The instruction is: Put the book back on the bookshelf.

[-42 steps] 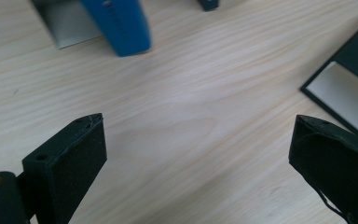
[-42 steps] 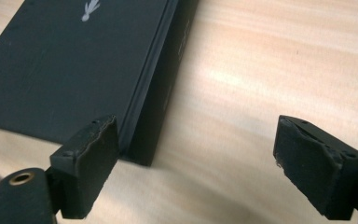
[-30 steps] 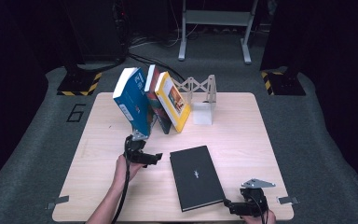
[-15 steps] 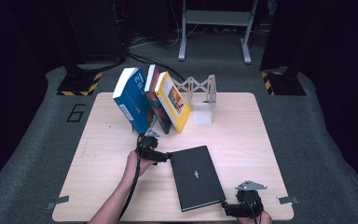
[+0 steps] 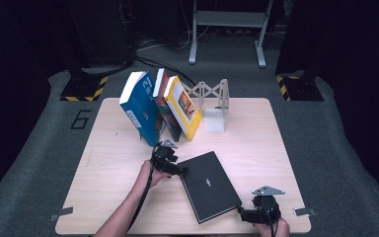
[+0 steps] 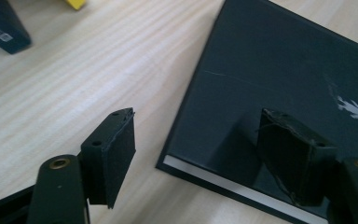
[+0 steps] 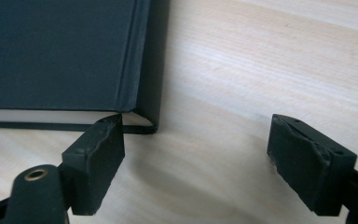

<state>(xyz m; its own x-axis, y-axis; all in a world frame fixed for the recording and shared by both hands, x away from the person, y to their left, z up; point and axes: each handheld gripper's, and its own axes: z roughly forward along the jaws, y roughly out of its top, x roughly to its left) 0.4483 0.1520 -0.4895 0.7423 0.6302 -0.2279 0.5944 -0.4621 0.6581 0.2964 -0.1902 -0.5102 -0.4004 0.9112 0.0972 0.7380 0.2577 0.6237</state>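
We see the flat black hardcover book (image 5: 208,185) lying on the pale wooden counter (image 5: 103,148), in front of the leaning row of upright books (image 5: 160,108). The left gripper (image 6: 200,144) straddles the book's far corner, fingers spread and just been closing; they could skid it aside. The right gripper (image 7: 205,154), fingers spread and holding nothing, waits at the book's near corner.

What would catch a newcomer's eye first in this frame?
A black book lies flat at the near middle of the table, with the left gripper at its far left corner and the right gripper at its near right corner. The left jaws have just been closing, one over the cover and one off its edge, not yet pressing. Behind, three books lean against a white bookend.
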